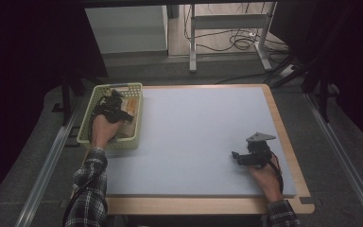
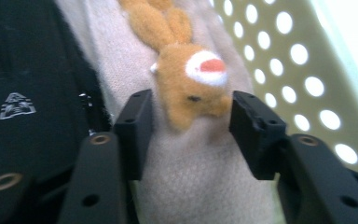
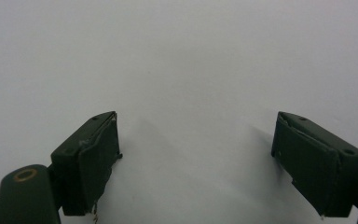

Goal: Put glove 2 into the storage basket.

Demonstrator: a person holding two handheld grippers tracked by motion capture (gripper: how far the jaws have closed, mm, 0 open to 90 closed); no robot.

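Observation:
Inside the pale green perforated basket [image 1: 118, 86] at the table's left, my left gripper [image 1: 122, 107] reaches down among soft items. In the left gripper view its two black jaws [image 2: 191, 112] stand on either side of the head of an orange plush animal [image 2: 191, 77] with a white and red muzzle, and the pads touch its fur on both sides. The animal lies on a beige knitted cloth [image 2: 200, 186]. Over the bare grey mat at the right, my right gripper [image 1: 237, 156] [image 3: 196, 154] stays open, with nothing between its fingers.
A black fabric item with a small white logo [image 2: 23, 102] lies beside the beige cloth. The basket's holed wall [image 2: 279, 51] rises close on the other side. The grey mat [image 1: 198, 137] covers the wooden table; desk legs and cables stand beyond the far edge.

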